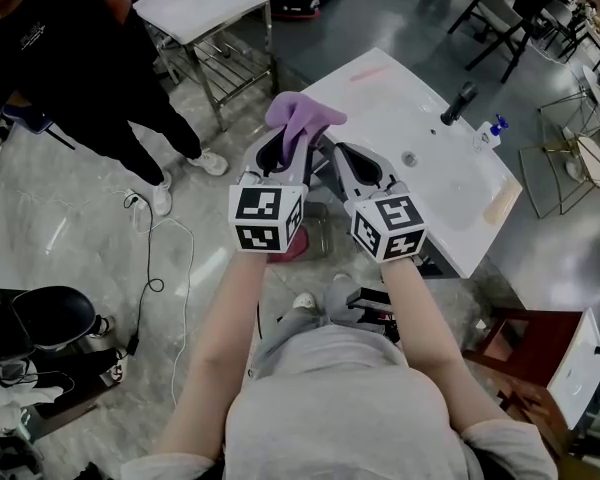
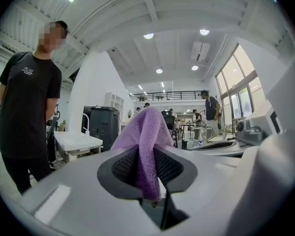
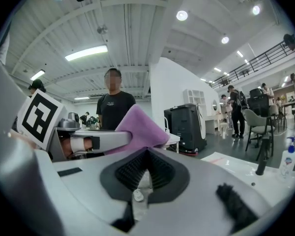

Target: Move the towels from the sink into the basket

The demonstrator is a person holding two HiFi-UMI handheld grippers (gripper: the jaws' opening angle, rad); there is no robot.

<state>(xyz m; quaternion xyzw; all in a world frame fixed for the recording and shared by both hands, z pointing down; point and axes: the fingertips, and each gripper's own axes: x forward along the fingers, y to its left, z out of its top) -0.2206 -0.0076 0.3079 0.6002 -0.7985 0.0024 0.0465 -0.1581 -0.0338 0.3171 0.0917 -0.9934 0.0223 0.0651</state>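
Left tool pinches the purple towel (by the sink's edge); right tool closed, empty.

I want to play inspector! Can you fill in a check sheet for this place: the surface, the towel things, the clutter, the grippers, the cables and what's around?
Surface: white sink counter with a black faucet.
Job's things: soft purple towel held up by the counter's corner; basket nothing seen.
Clutter: small blue-capped bottle on the counter.
Grippers: left gripper shut on the towel; right gripper jaws together, empty.
Cables: dark cable loops on the grey floor.
Surroundings: person in black shirt, white metal table.
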